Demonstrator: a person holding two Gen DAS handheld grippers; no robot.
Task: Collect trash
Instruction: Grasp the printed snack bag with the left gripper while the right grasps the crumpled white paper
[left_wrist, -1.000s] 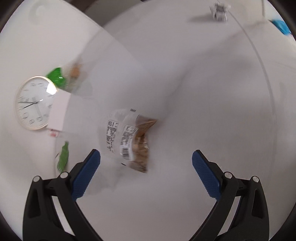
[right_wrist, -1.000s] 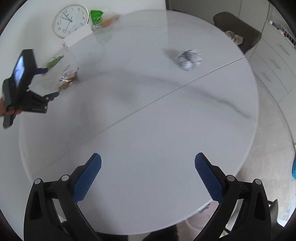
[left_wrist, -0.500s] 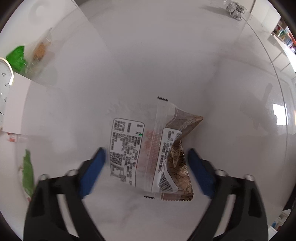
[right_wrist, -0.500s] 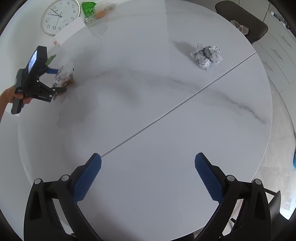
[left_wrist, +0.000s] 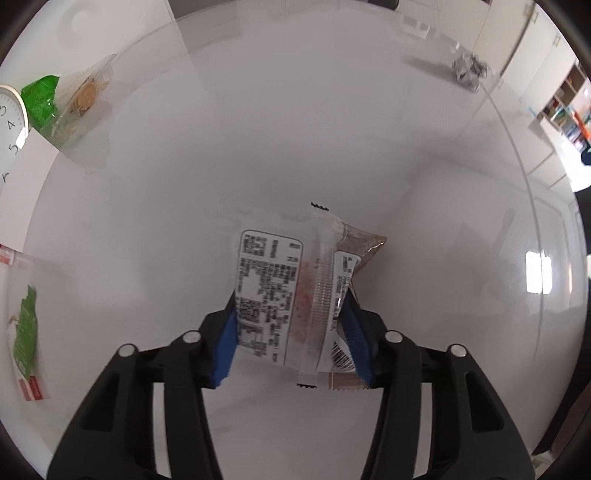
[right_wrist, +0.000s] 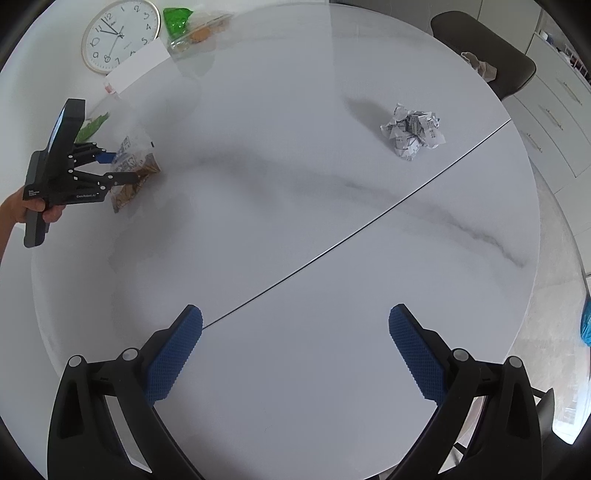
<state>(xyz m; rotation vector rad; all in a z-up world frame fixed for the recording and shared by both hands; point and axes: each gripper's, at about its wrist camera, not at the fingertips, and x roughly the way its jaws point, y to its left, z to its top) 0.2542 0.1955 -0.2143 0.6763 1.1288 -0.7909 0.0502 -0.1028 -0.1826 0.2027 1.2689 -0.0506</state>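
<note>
While the left gripper (left_wrist: 291, 332) clamps a snack wrapper (left_wrist: 295, 291) on the table (right_wrist: 332, 258), the right gripper (right_wrist: 295, 354) hangs spread wide, empty. Crumpled paper (right_wrist: 412, 131) and a green-topped bag (right_wrist: 188, 27) remain uncollected, so the task looks barely begun.

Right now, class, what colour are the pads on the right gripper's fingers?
Blue, with a fine textured grid, on black arms. The pads show best in the right wrist view.

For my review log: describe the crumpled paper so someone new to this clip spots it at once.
Start at the round white marble table and find the dark seam crossing it. On the far side of the seam, near the dark chair, sits the crumpled paper ball. Unlike the snack wrappers, it is grey-white printed paper, alone and far from both hand-held grippers.
</note>
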